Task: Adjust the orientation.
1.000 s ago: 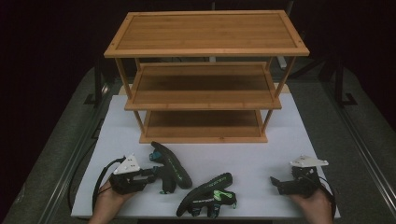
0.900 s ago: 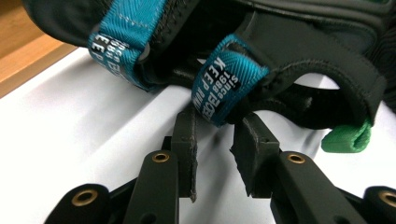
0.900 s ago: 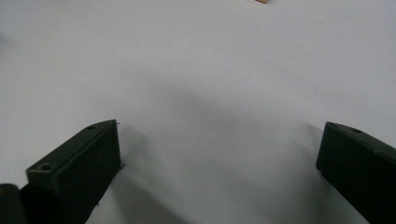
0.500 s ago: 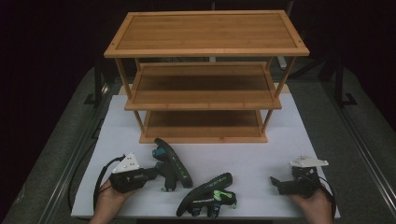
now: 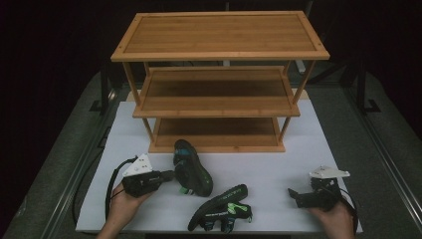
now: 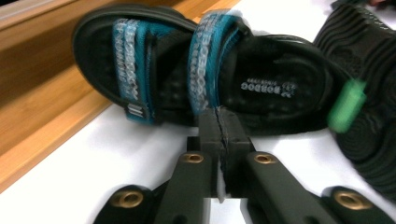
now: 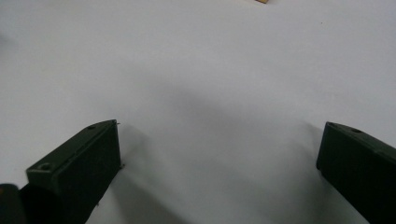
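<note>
- Left gripper [image 5: 169, 175]: held in the person's left hand [image 5: 122, 206] at the near left of the counter [image 5: 278, 164]. In the left gripper view the two black jaws meet, pinched on the near side edge of the sandal [image 6: 210, 79]. The jaws have just been closing, with the sandal's edge between them.
- Sandal, high view [image 5: 190, 168]: black with teal straps, just in front of the rack's bottom shelf and right of the left gripper. Its long axis runs from the rack toward the person, slanting slightly to the right at the near end. It is tilted up on its side edge, so that the footbed faces the left gripper.
- Sandal, left gripper view: the long axis lies across the picture; the two teal straps sit at left and centre, and the printed heel area lies to the right.
- Second sandal [image 5: 221, 211]: sole up, near the front edge of the counter, lying at a slant with a green tab showing; just beside the held sandal.
- Right gripper [image 5: 294, 195]: in the right hand [image 5: 336, 219] at the near right of the counter, jaws wide apart [image 7: 219, 158] over bare white surface, holding nothing.
- Bamboo shoe rack [image 5: 219, 35]: three shelves, standing at the far side of the counter.
</note>
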A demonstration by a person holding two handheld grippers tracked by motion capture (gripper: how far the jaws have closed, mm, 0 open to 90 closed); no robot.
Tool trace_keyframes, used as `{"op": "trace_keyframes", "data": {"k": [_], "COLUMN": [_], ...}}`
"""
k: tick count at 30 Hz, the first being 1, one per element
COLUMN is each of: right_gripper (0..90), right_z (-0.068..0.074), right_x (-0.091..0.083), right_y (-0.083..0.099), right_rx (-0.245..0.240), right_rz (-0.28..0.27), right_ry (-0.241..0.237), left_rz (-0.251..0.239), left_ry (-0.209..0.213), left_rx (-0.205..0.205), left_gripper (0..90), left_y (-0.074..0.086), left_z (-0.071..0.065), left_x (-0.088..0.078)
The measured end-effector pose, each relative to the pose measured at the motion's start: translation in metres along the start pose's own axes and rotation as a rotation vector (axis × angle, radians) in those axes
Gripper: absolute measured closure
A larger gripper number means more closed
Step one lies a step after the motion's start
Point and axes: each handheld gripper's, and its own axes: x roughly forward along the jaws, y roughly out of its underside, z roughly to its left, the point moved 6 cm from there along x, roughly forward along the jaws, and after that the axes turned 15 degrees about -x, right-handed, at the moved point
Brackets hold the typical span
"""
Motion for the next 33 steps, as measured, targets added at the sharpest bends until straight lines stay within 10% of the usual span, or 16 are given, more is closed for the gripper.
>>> {"op": "trace_keyframes", "data": {"k": [13, 33], "right_gripper": [0.0, 0.0], "right_z": [0.0, 0.0], "right_x": [0.0, 0.0], "right_y": [0.0, 0.0], "right_rx": [0.0, -0.001], "right_rz": [0.0, -0.001], "right_ry": [0.0, 0.0], "left_rz": [-0.026, -0.034], "left_ry": [0.042, 0.243], "left_rx": [0.027, 0.052], "left_gripper": [90.0, 72.7], "left_y": [-0.02, -0.061], "left_z": [-0.012, -0.062], "left_x": [0.015, 0.043]}}
